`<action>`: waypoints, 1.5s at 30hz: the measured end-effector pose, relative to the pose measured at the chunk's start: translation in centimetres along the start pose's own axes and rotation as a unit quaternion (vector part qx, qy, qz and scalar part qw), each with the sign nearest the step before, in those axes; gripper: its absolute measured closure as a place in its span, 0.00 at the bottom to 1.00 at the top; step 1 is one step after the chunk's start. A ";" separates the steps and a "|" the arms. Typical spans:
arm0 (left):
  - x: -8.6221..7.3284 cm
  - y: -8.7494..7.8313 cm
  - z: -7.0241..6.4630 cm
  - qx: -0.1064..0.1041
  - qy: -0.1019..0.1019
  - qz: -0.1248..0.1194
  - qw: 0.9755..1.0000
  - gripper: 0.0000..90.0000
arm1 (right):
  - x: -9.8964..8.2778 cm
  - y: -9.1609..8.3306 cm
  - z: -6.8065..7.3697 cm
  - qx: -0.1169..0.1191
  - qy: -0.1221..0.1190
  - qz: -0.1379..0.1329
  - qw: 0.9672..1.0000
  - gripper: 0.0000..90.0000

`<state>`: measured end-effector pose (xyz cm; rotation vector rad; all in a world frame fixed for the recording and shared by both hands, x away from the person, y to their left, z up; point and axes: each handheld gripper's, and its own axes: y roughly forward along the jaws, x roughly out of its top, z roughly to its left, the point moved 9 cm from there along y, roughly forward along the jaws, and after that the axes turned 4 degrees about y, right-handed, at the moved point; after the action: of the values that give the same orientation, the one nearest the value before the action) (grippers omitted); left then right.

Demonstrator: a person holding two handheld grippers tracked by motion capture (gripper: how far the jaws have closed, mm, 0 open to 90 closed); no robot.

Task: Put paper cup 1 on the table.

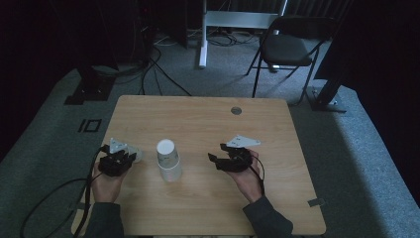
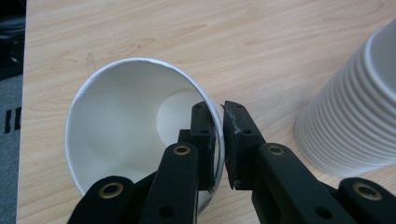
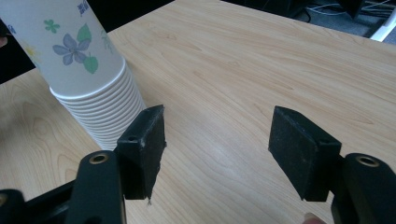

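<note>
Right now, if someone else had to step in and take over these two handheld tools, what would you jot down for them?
Left gripper: jaws shut on the rim of a single paper cup, one jaw inside, one outside; the cup sits at the table's left side, apart from the stack.
Right gripper: jaws open, nothing between them, hovering over bare wooden table just right of the stack.
Stack of paper cups: upside down, mid-table, between the two grippers.
Done: one cup is off the stack.
Left: probably set that cup down and let go; the stack is still tall.

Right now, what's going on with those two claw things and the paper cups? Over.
Left gripper shut on single paper cup's rim. Right gripper open, empty, beside the cup stack. Table around them bare.
</note>
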<state>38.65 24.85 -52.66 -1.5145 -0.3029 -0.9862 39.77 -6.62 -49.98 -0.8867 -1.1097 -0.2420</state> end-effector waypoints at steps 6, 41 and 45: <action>-0.3 0.2 0.4 0.009 0.005 0.011 1.000 0.95 | 0.1 -0.2 -0.1 0.001 0.003 -0.003 1.000 0.40; -1.1 1.6 0.6 0.028 0.033 0.041 0.998 0.83 | -0.3 -0.1 -0.1 0.004 0.003 0.001 1.000 0.40; -1.0 1.9 0.5 0.029 0.036 0.042 0.998 0.80 | -0.3 -0.2 -0.1 0.004 0.004 0.000 1.000 0.40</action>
<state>39.53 25.20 -54.64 -1.4240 -0.2136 -0.9544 39.64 -6.87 -50.15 -0.8781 -1.1030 -0.2392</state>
